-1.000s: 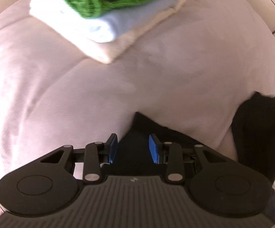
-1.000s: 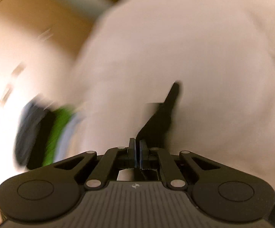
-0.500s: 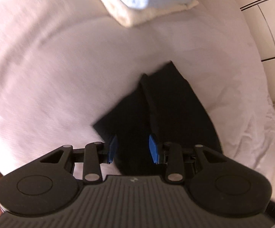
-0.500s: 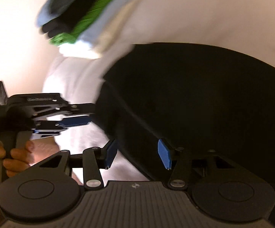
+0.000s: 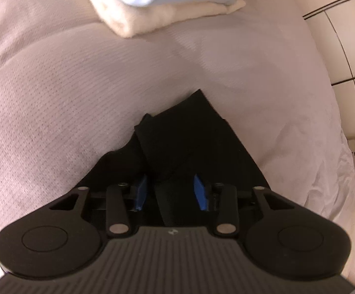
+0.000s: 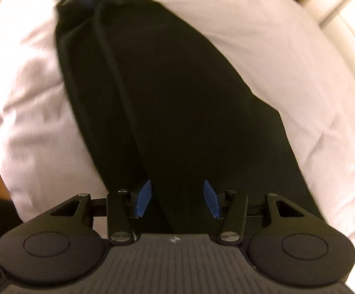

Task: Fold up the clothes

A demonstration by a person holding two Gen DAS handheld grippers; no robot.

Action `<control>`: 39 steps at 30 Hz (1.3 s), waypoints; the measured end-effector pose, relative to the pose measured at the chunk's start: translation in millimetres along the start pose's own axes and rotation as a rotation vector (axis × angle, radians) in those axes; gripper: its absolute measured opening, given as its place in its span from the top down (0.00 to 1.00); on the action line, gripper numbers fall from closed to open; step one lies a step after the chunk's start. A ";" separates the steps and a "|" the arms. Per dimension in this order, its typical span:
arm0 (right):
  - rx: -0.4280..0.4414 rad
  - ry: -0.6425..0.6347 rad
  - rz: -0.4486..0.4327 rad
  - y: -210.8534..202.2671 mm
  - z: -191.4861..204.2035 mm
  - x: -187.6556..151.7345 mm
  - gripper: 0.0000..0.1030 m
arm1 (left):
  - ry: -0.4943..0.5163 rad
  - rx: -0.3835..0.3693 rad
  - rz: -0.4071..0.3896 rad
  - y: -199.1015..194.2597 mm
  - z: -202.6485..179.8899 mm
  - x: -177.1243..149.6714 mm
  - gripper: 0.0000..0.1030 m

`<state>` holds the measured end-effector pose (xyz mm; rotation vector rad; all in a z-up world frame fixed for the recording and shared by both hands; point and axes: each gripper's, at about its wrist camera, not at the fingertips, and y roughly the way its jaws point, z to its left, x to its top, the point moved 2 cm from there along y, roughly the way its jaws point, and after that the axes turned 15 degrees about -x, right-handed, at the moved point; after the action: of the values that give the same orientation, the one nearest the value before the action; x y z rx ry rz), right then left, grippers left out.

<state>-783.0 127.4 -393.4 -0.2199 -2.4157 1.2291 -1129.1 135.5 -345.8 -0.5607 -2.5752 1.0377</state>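
Lying across the white bedcover (image 5: 84,93), the black garment (image 5: 187,137) stretches lengthwise between the two tools, its cloth partly folded so that one layer overlaps another along a long crease. The left gripper (image 5: 170,192) hangs just over one end of the garment with its blue pads wide apart; black cloth lies in the gap beneath them, but neither pad presses on it. The right gripper (image 6: 177,198) is over the opposite end, its jaws likewise spread wide, with the dark fabric (image 6: 177,93) filling the space ahead and running off toward the far edge of the bed. That view is blurred, so finer folds there cannot be made out. Near the far edge of the bed, well apart from the garment, sits a stack of folded clothes (image 5: 167,2): cream at the bottom, pale blue above it, green on top.
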 end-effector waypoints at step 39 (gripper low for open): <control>0.014 -0.058 -0.100 -27.7 9.4 -29.5 0.94 | 0.300 0.141 -0.117 -40.8 33.9 -65.7 0.92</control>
<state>-759.3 94.5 -384.8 -0.0594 -2.4346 1.2234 -1095.5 58.1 -349.1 -0.4824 -2.2269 1.0017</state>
